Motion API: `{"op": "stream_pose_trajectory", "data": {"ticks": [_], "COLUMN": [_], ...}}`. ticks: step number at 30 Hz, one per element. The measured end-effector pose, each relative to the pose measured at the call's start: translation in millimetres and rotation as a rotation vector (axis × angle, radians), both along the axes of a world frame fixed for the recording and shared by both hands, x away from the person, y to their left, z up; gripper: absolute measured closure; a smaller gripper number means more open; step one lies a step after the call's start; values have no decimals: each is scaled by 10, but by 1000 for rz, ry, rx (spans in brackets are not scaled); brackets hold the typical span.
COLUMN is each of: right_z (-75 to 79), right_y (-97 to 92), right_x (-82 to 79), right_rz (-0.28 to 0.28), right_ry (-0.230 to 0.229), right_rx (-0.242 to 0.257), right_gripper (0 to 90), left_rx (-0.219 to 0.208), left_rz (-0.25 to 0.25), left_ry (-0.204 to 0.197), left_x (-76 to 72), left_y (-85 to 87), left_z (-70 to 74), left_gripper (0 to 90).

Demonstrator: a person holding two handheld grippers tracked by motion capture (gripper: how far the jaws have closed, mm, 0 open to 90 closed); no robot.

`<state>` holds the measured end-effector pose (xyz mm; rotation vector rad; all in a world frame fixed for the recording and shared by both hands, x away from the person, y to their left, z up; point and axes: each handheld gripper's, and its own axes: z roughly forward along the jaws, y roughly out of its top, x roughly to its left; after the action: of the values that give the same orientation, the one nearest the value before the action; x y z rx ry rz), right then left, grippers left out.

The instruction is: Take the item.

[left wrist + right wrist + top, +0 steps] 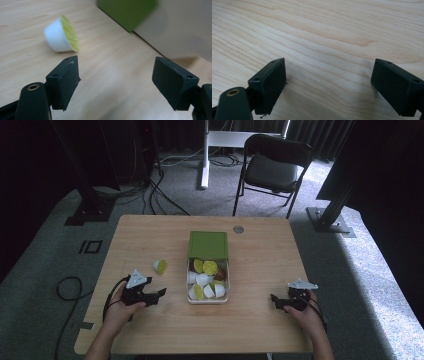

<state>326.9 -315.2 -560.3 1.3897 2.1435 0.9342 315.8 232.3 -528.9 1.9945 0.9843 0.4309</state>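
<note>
One small capsule [160,266] lies apart from the rest on the wooden bench [260,330], left of the clear tub [207,301] that holds the other capsules — so it looks like the odd one out, waiting to be gathered in or just set aside. The left tongs [161,293] sit between it and the tub, jaws parted with nothing between them; in the left gripper view the capsule [61,34] lies beyond the left jaw, not yet bracketed. It rests on its side — a white cup with a yellow-green foil lid facing sideways. The green lid [208,244] lies flat behind the tub, leaving it open. The right tongs [278,300] rest released over bare wood, seemingly idle.
</note>
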Motion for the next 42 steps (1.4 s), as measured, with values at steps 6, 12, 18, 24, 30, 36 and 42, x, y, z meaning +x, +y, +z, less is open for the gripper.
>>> {"op": "stream_pose_trajectory", "data": {"ticks": [6, 12, 18, 24, 30, 36, 42], "right_z": [0, 0, 0, 0, 0, 0, 0], "right_y": [-1, -1, -1, -1, -1, -1, -1], "right_x": [0, 0, 0, 0, 0, 0, 0], "right_rz": [1, 1, 1, 1, 1, 1, 1], "right_ry": [0, 0, 0, 0, 0, 0, 0], "right_rx": [-1, -1, -1, -1, -1, -1, -1], "right_gripper": [125, 124, 124, 124, 124, 124, 124], "left_rx": [42, 42, 96, 117, 159, 169, 163], "left_rz": [-104, -171, -263, -265, -214, -168, -141], "left_ry": [11, 11, 13, 23, 21, 33, 64], "left_x": [-168, -260, -363, -443, -515, -541, -514], "left_y": [-74, -88, -90, 17, 247, 424, 442], "left_z": [-39, -80, -127, -191, -198, -243, -248], "left_gripper": [231, 231, 231, 231, 230, 199, 193]}}
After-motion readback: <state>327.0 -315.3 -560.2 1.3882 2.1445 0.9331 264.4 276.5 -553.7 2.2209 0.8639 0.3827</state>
